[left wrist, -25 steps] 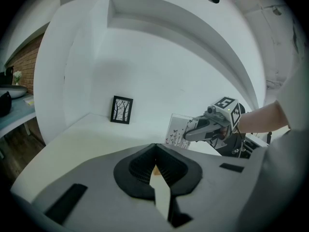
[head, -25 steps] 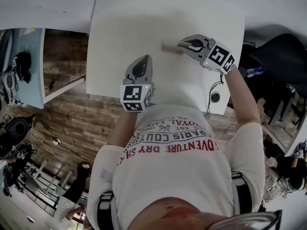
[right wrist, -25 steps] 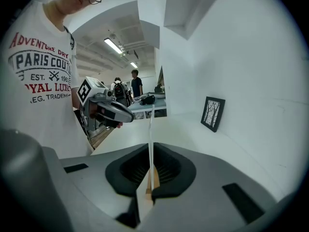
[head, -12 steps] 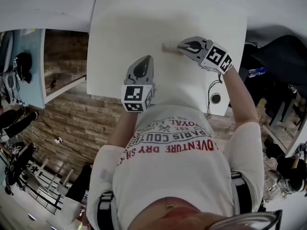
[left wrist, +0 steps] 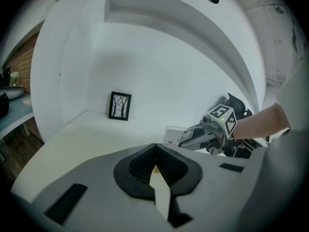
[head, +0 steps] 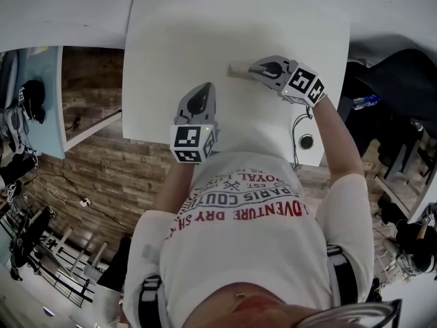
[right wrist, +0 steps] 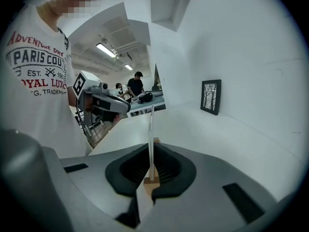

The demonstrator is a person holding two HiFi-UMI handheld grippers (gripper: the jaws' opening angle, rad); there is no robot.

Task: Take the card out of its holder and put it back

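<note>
My right gripper [head: 254, 67] is shut on a thin white card [right wrist: 150, 129], which stands upright and edge-on between its pads. The card's lower edge sits at a small wooden holder [right wrist: 151, 181] lying on the white table [head: 177, 39]; whether it is seated in the slot I cannot tell. From above, the holder [head: 236, 68] shows as a pale block just left of the right fingertips. In the left gripper view the card [left wrist: 173, 135] appears flat-on, with the right gripper [left wrist: 189, 138] gripping it. My left gripper [head: 205, 86] rests near the table's front edge, shut and holding nothing.
A small black-framed tree picture [left wrist: 119, 106] leans against the wall at the table's far edge. A round black puck with a cable [head: 306, 140] lies at the table's front right corner. A dark chair [head: 396, 80] stands to the right.
The right gripper has sunk a little toward the holder with the card still in it. The left gripper has stayed where it was.
</note>
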